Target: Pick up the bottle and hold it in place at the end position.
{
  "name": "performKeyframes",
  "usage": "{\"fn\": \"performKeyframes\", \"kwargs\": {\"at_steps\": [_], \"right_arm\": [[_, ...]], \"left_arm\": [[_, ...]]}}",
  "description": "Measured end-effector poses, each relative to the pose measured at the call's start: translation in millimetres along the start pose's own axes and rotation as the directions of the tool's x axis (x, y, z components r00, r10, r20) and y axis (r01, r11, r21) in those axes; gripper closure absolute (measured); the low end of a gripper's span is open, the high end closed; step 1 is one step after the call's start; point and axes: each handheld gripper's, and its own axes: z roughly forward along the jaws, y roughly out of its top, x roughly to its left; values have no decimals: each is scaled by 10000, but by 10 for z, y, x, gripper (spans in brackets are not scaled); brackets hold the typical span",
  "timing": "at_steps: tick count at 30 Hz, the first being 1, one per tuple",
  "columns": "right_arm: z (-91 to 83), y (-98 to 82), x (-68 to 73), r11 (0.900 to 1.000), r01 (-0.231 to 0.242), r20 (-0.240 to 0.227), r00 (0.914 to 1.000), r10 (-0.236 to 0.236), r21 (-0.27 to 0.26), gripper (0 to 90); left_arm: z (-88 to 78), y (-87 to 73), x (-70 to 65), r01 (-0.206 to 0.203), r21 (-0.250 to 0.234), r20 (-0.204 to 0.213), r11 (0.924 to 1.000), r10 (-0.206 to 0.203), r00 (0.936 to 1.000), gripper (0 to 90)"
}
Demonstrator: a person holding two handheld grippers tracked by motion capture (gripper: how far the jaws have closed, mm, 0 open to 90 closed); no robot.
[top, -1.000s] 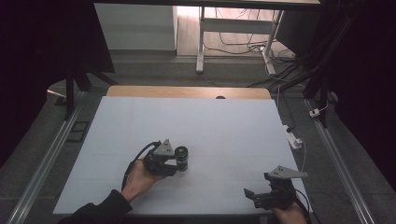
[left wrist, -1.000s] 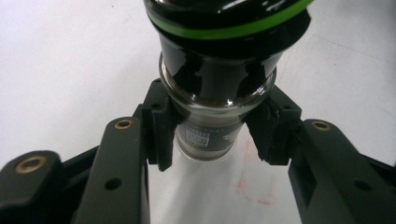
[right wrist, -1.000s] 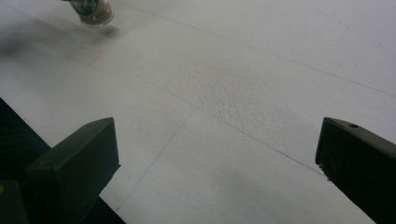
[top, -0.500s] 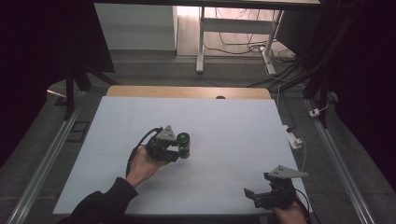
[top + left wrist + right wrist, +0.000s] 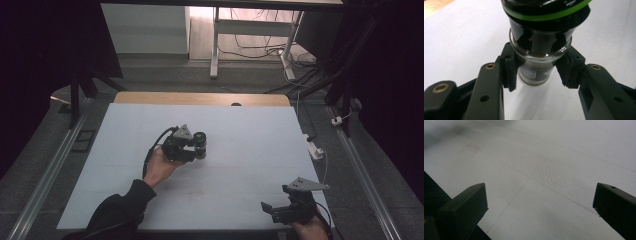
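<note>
A small dark glass jar (image 5: 200, 143) with a black lid ringed in green sits between the jaws of my left gripper (image 5: 197, 146) near the middle of the white table (image 5: 250, 130). In the left gripper view the jar (image 5: 537, 50) fills the top, and both pads press its glass body below the lid. The left gripper (image 5: 536, 75) is shut on it. My right gripper (image 5: 267, 209) is at the table's front right edge, open, with bare table between its jaws in the right gripper view (image 5: 539, 202).
A wooden strip (image 5: 200, 98) runs along the table's far edge. A white power strip (image 5: 315, 150) with a cable lies at the right edge. Metal rails flank the table. A desk frame and cables stand on the floor beyond.
My left gripper has carried the jar away from the person and slightly right, toward the table's middle. The right gripper has stayed in place.
</note>
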Motion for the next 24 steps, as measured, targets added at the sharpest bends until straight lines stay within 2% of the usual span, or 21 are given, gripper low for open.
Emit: {"fn": "performKeyframes", "kwargs": {"at_steps": [8, 14, 24], "right_arm": [[-3, -3, -4, 10000, -28, -7, 10000, 28, -17, 0], [-2, -3, -2, 10000, -6, -7, 10000, 6, -11, 0], [-6, -7, -4, 10000, -17, -13, 10000, 17, -49, 0]], "left_arm": [[86, 74, 174, 273, -33, -243, 9996, -274, 9993, 537], [222, 75, 280, 402, 162, -371, 9991, -396, 9985, 537], [408, 20, 328, 539, 216, -532, 9983, -527, 9972, 536]]}}
